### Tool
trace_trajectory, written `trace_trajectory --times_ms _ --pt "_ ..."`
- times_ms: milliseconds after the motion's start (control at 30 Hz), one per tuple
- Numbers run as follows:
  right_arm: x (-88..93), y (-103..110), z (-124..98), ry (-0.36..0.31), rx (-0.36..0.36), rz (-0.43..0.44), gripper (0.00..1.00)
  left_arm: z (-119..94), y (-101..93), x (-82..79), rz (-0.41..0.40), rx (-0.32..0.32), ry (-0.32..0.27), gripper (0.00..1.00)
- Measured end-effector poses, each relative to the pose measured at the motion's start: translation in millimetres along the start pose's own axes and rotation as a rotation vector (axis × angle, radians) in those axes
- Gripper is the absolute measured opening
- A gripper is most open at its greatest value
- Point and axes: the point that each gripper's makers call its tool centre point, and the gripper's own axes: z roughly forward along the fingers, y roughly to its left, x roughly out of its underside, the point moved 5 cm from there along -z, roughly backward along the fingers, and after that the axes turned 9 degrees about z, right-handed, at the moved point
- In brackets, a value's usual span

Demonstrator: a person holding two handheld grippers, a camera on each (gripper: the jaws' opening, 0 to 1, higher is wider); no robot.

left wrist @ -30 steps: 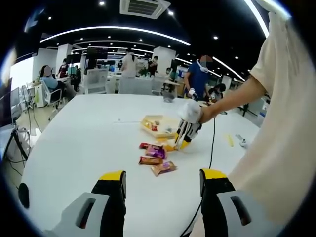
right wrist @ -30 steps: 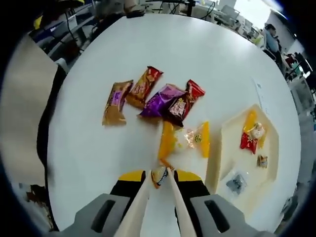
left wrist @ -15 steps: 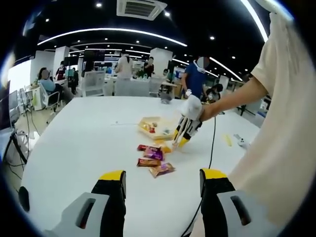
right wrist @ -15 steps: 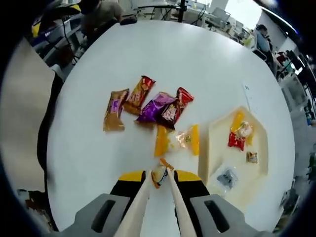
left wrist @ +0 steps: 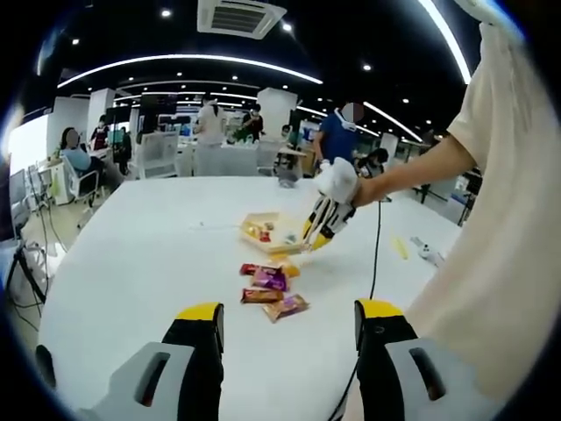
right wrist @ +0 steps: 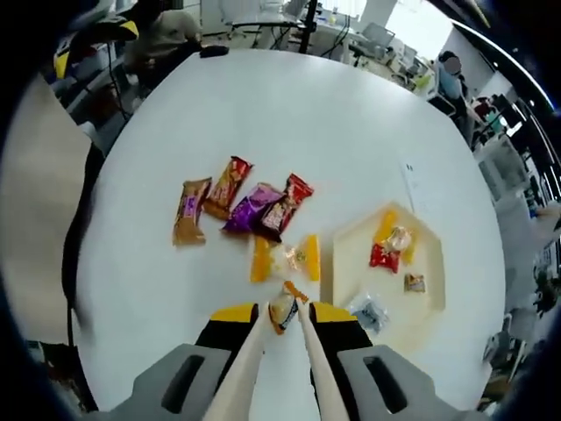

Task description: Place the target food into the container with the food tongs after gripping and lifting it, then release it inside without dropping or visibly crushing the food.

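My right gripper (right wrist: 282, 319) is shut on cream food tongs (right wrist: 247, 361), whose tips pinch a small orange-and-white wrapped candy (right wrist: 282, 307). The candy hangs high above the table, over the near edge of a yellow see-through packet (right wrist: 285, 260). The pale yellow hexagonal tray (right wrist: 351, 254) lies just right of it, holding a red packet (right wrist: 382, 256) and a few small sweets. In the left gripper view, the right gripper (left wrist: 323, 221), in a gloved hand, hovers by the tray (left wrist: 252, 219). My left gripper (left wrist: 289, 326) is open and holds nothing.
Brown (right wrist: 187, 210), orange-red (right wrist: 227, 186), purple (right wrist: 250, 208) and red (right wrist: 285, 203) snack packets lie in a row left of the tray on the white round table (right wrist: 263, 114). The person's arm and shirt (left wrist: 491, 219) stand at the right. Other people and desks are far behind.
My right gripper has risen with the candy in the tongs, so table and tray look smaller, and it has drifted toward the tray. The left gripper stays open and still.
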Motion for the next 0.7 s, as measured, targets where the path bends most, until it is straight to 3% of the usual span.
trace_trajectory --times_ms 333,700 --pt "-17.8 -19 -17 -0.023 0.058 -0.018 0.22 4 0.8 -4.2 0.011 0.017 -0.013 0.6" --pt "-24.5 -33 -31 -0.033 0.099 -0.027 0.22 4 5.6 -8.9 0.029 0.025 -0.018 0.6"
